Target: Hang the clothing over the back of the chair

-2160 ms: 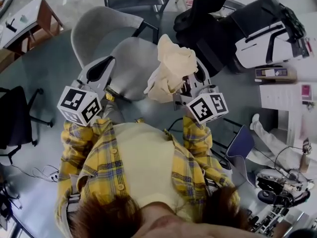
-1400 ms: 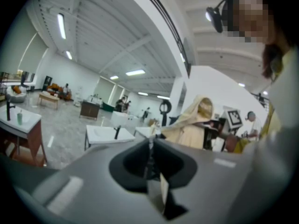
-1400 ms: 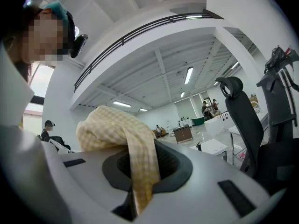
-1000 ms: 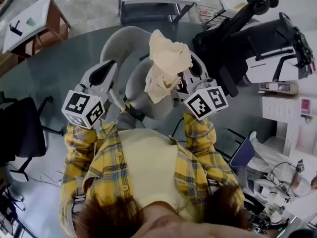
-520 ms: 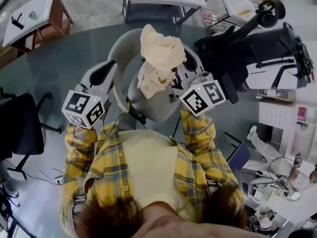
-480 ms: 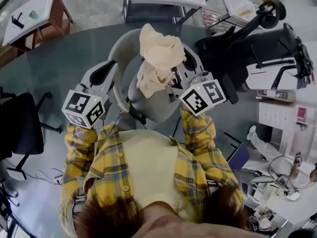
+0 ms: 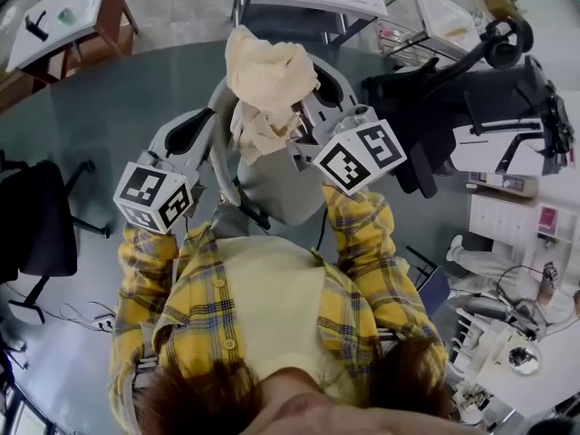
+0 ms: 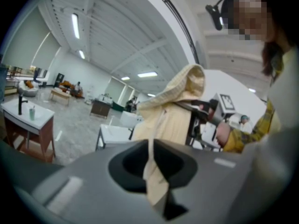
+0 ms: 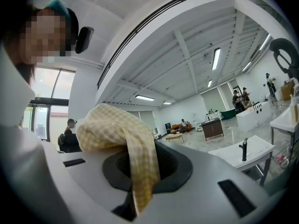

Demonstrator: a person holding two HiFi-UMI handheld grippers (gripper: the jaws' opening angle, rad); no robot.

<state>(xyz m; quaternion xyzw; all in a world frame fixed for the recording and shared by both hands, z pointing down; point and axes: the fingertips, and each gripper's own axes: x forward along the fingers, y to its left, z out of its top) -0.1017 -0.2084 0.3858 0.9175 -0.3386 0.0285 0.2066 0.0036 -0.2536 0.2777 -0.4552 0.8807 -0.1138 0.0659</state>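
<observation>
Cloth (image 7: 263, 84) is in the air, bunched into a wad above the chair (image 7: 281, 193), touching neither back nor seat from what we can see. The chair stands on the floor just in front of us.

Right gripper (image 9: 135, 204): jaws clamped on a thick fold. The fabric rises out of the slot and flops over to the gripper's left. Firm-looking hold.

Left gripper (image 8: 156, 197): jaws closed on a thin strip only, an edge or a hem. The bulk of the cloth hangs beyond the tips, toward the right gripper.

Risks as we judge them:
- The thin strip could slide out of the left jaws if the two grippers pull apart to spread the fabric. All the weight would then hang from the right side.
- The cloth is not spread. Lowered like this, it may land as a lump and roll onto the seat instead of draping over the back.
- From the head view, the wad hides the top edge of the back, so lining it up is partly blind.
</observation>
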